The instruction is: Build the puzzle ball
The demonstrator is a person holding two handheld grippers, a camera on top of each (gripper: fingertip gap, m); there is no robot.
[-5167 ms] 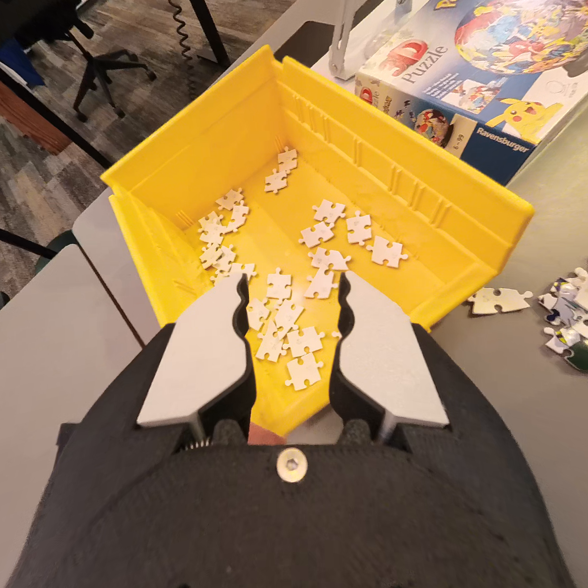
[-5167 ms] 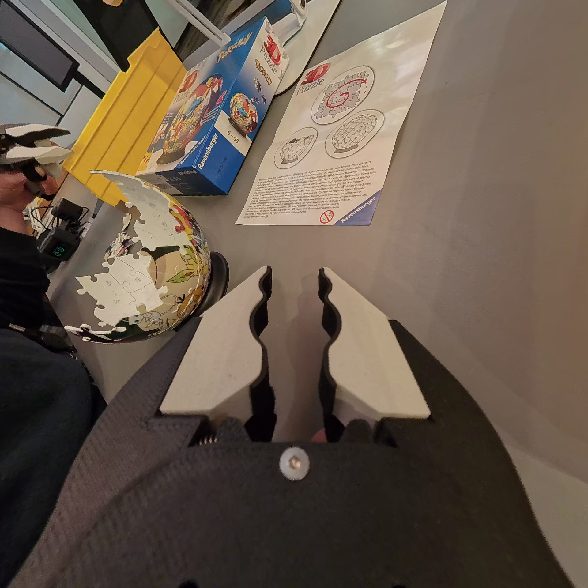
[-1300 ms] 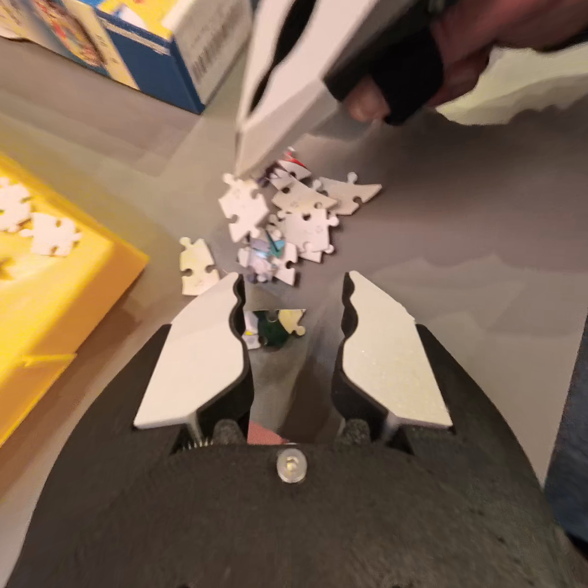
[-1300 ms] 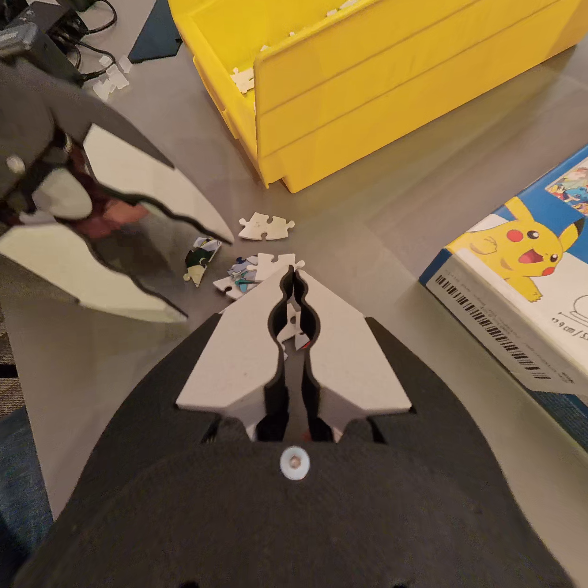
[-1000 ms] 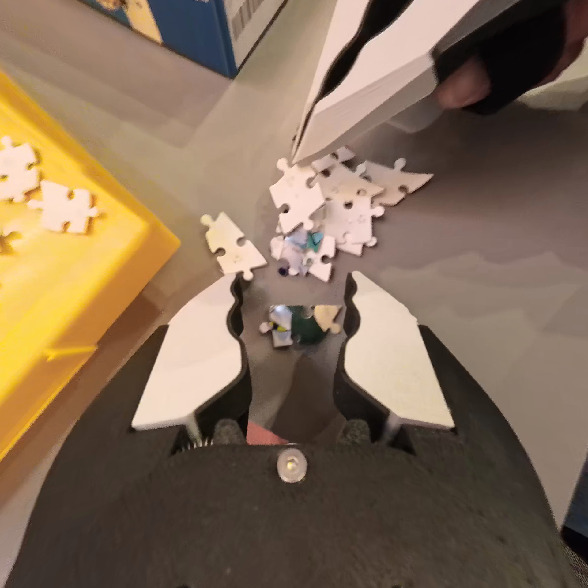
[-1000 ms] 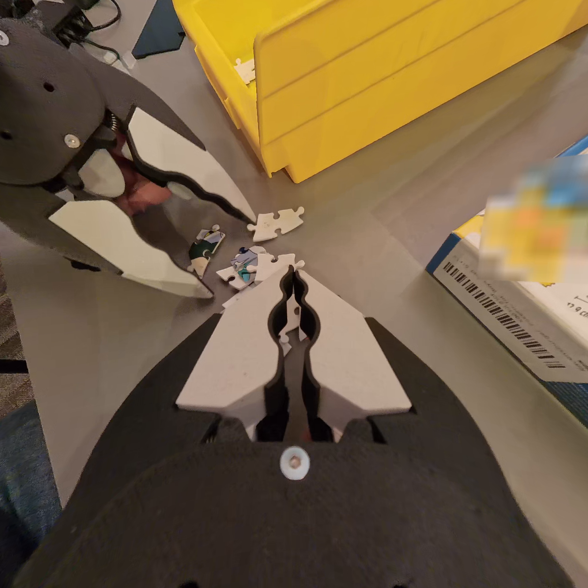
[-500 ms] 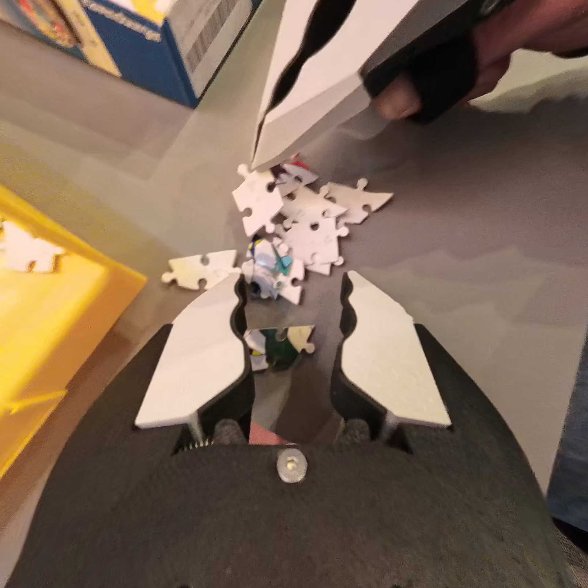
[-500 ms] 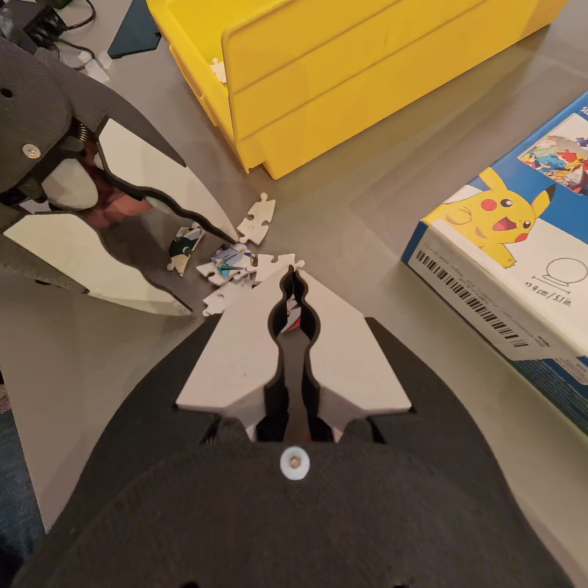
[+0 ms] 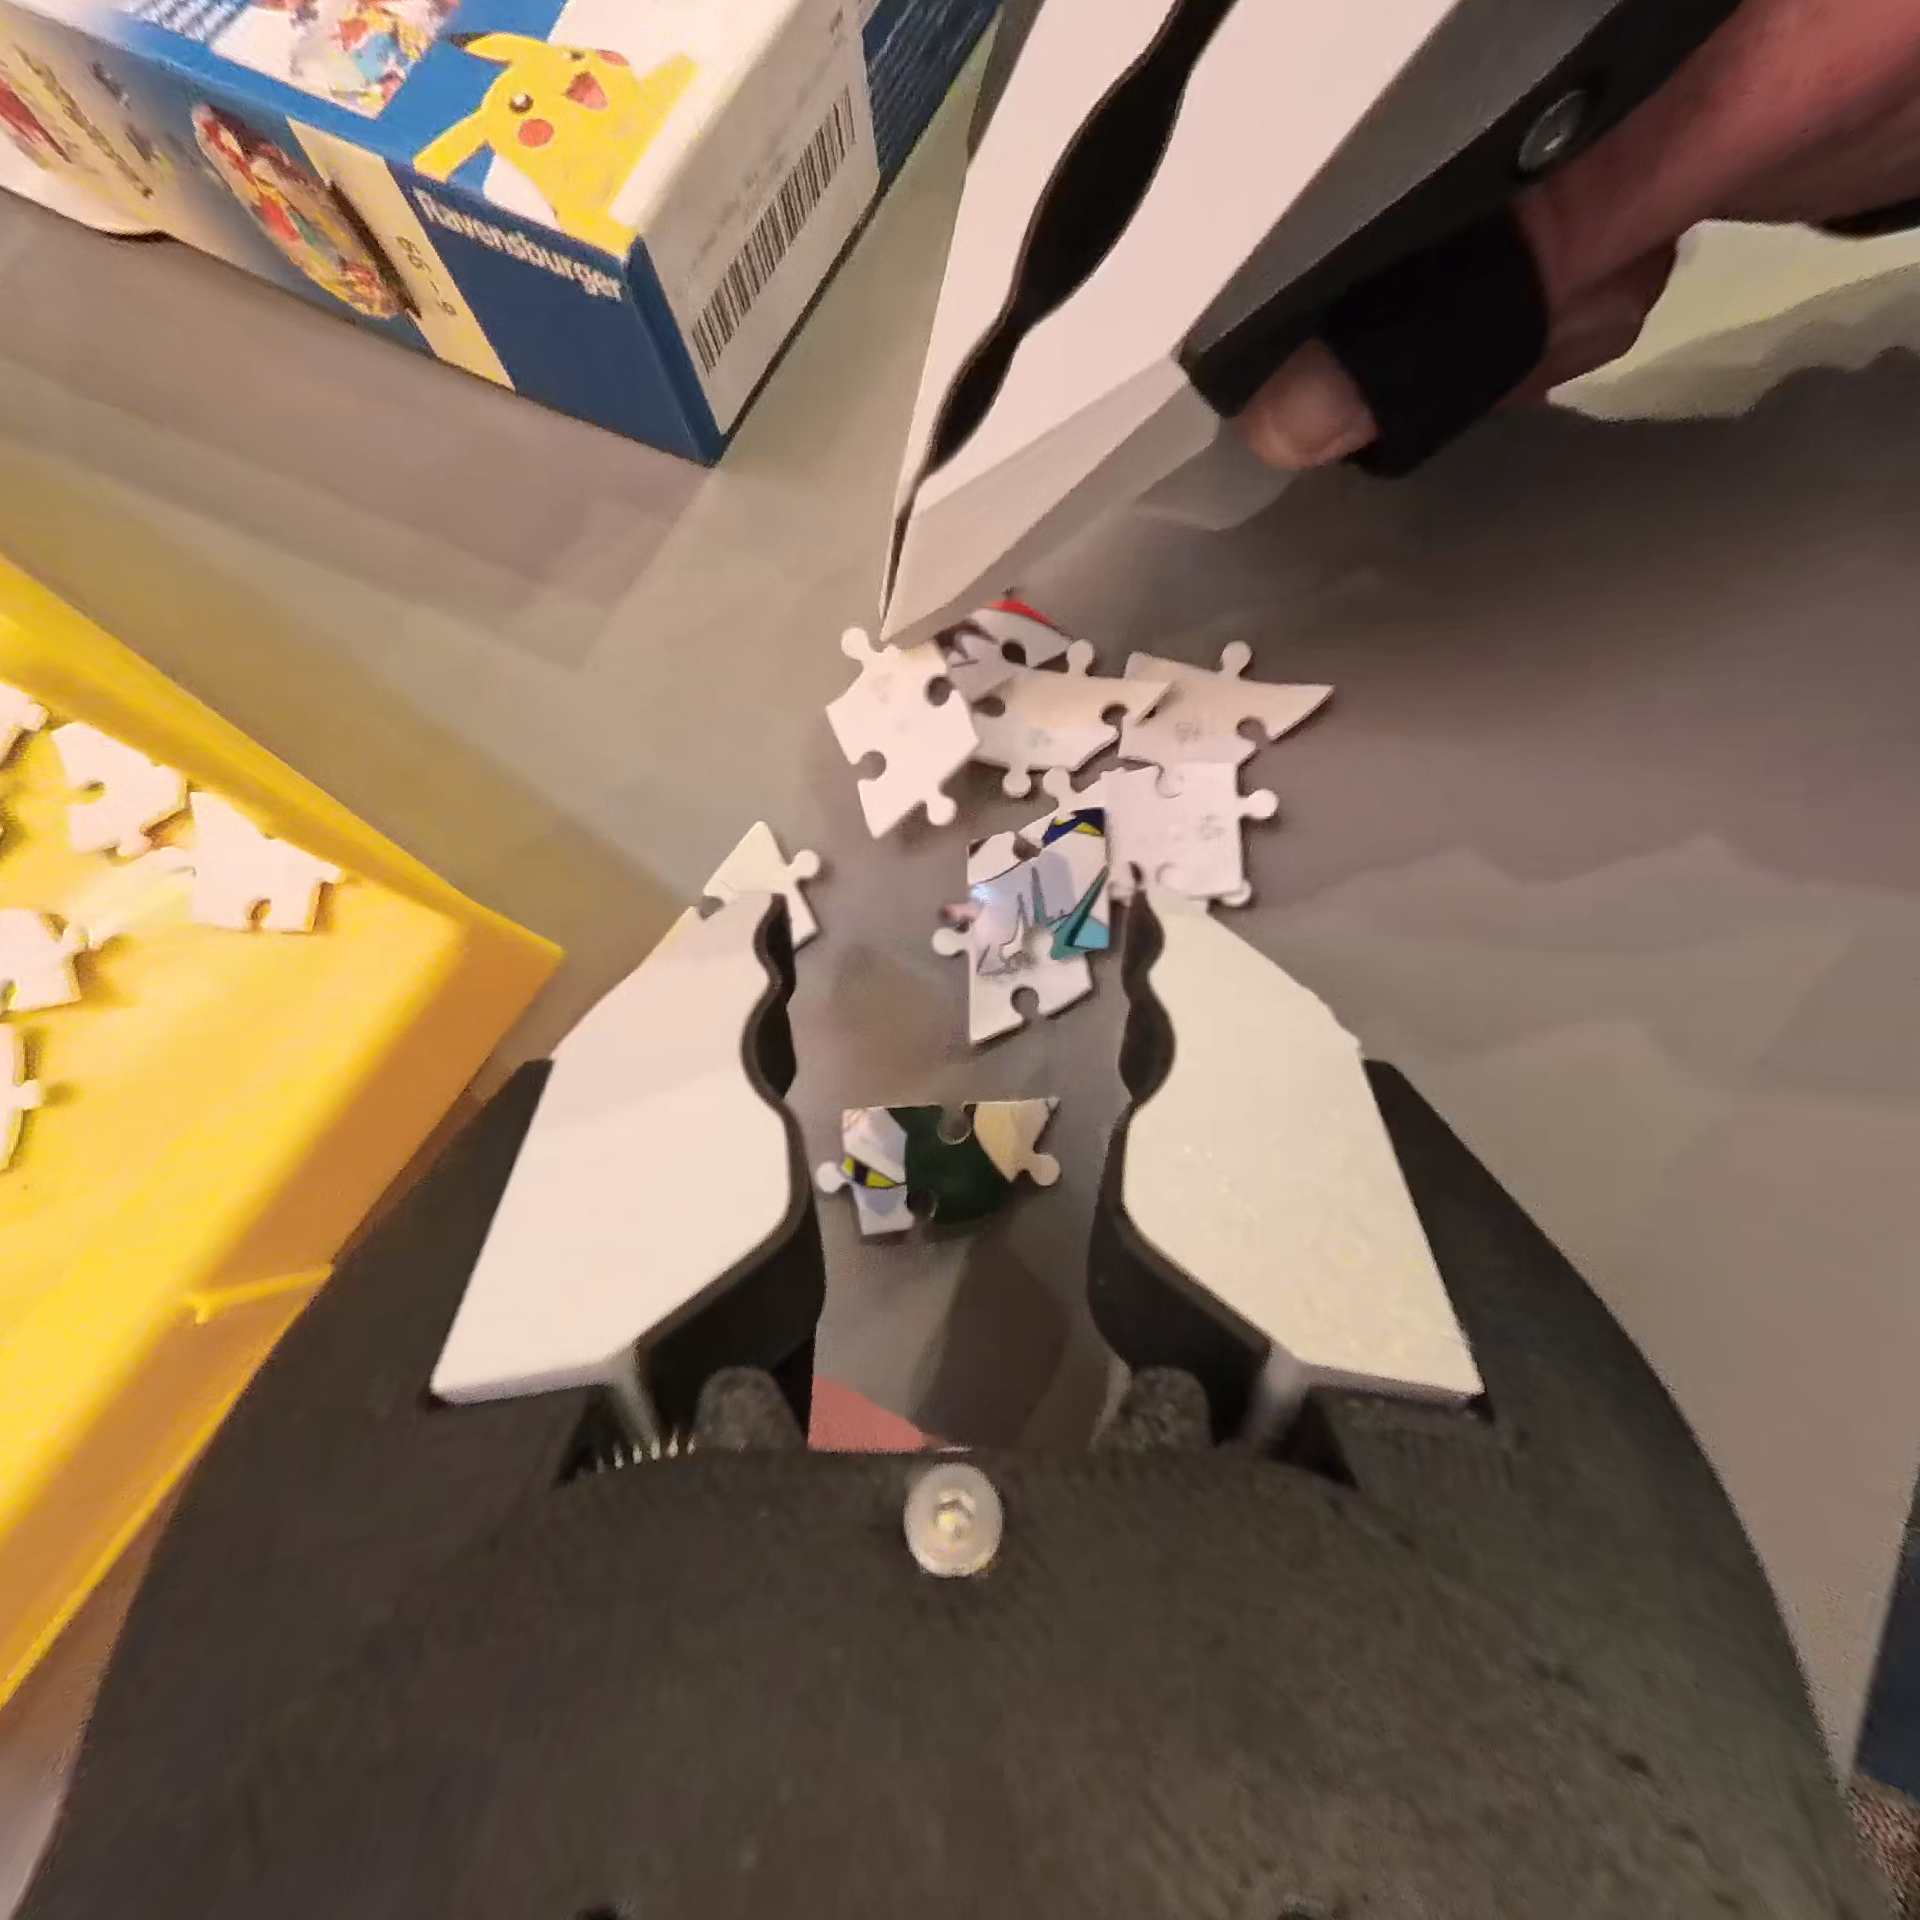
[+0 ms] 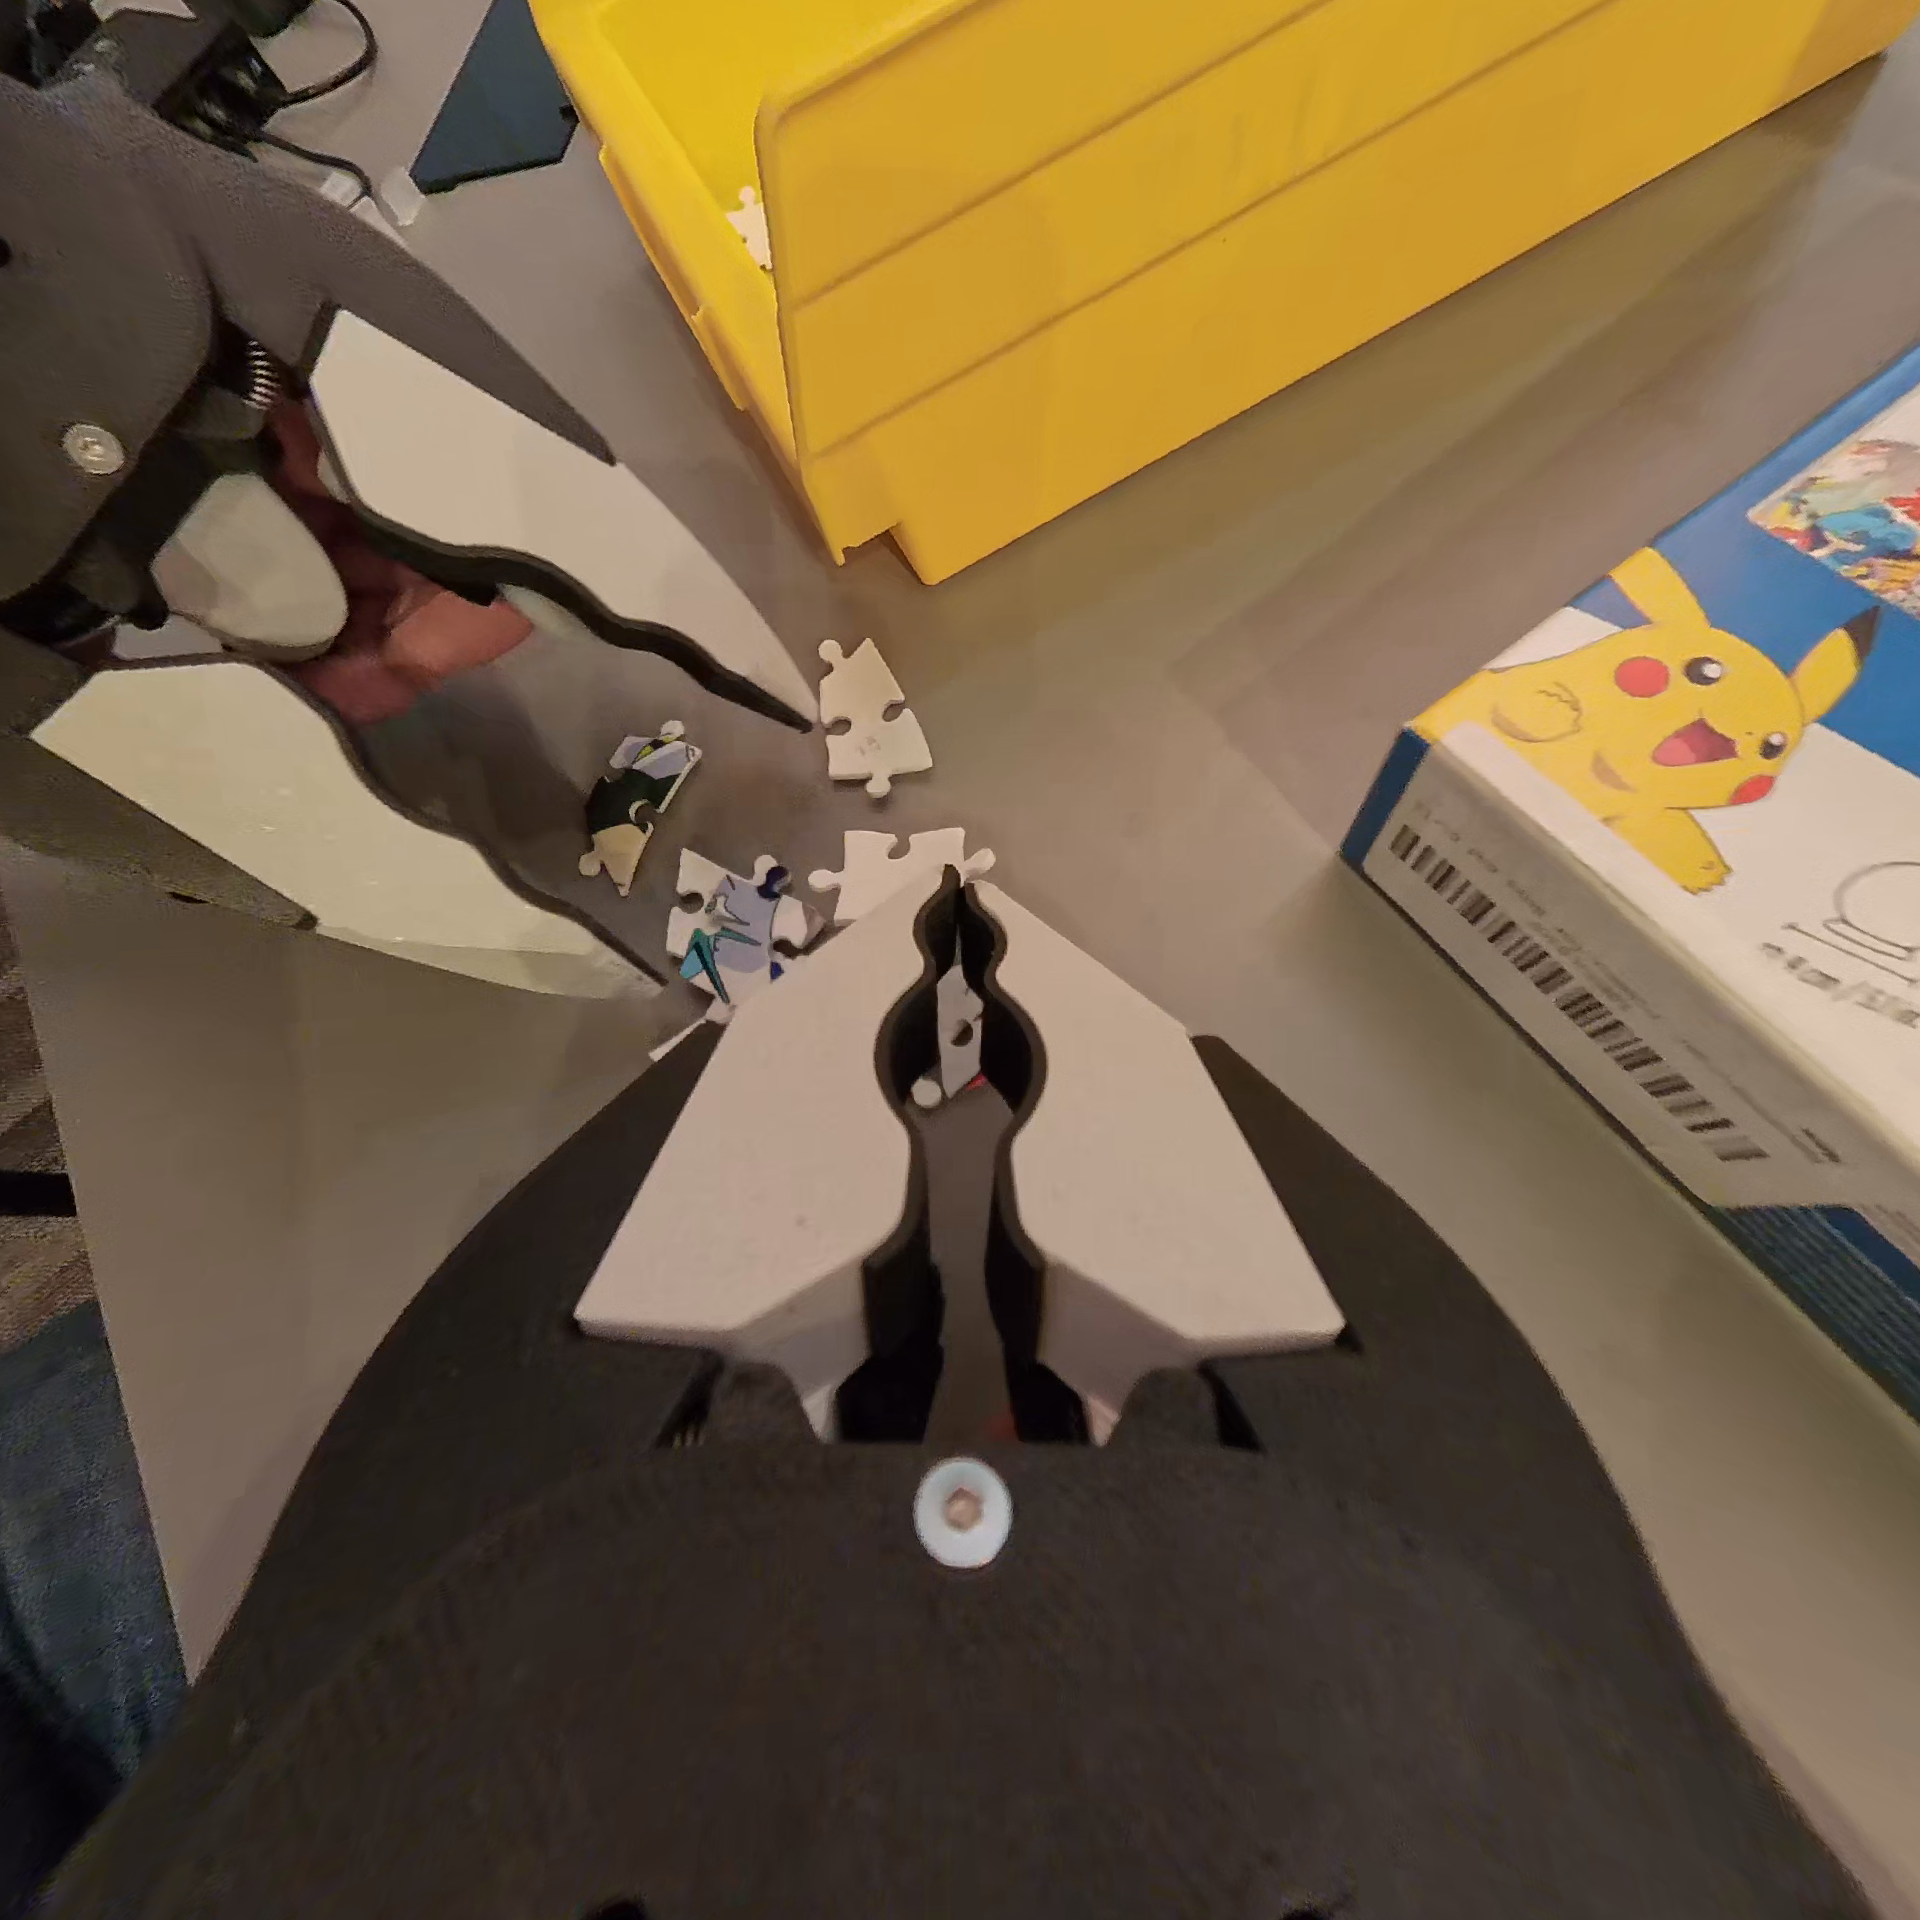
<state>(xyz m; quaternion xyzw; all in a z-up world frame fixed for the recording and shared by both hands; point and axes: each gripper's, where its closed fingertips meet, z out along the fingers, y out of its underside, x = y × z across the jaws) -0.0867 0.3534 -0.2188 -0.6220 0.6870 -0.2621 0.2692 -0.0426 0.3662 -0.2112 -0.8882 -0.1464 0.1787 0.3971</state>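
Observation:
Several loose puzzle pieces (image 9: pixel 1039 727) lie in a small pile on the grey table, most with the white back up. My left gripper (image 9: pixel 954 914) is open and low over the table. A dark green piece (image 9: pixel 940 1164) lies between its fingers and a blue-teal piece (image 9: pixel 1029 935) lies at its tips. My right gripper (image 10: pixel 954 883) is shut, and its tip rests at the far edge of the pile, against a white piece (image 9: pixel 904 727). In the right wrist view the left gripper (image 10: pixel 727 850) comes in from the left, next to a lone white piece (image 10: pixel 871 727). The puzzle ball is out of view.
A yellow bin (image 9: pixel 208 1091) with several white pieces stands to the left of the pile, and it also shows in the right wrist view (image 10: pixel 1143 312). The blue puzzle box (image 9: pixel 468 208) lies behind the pile, to the right in the right wrist view (image 10: pixel 1662 831). Cables lie at the far left. The left gripper's tips are roughly 5 centimeters from the right gripper's.
Both grippers came to the pile and the right one shut. In the last half second the lone white piece turned by the left fingertip and the blue-teal piece slid out of the pile.

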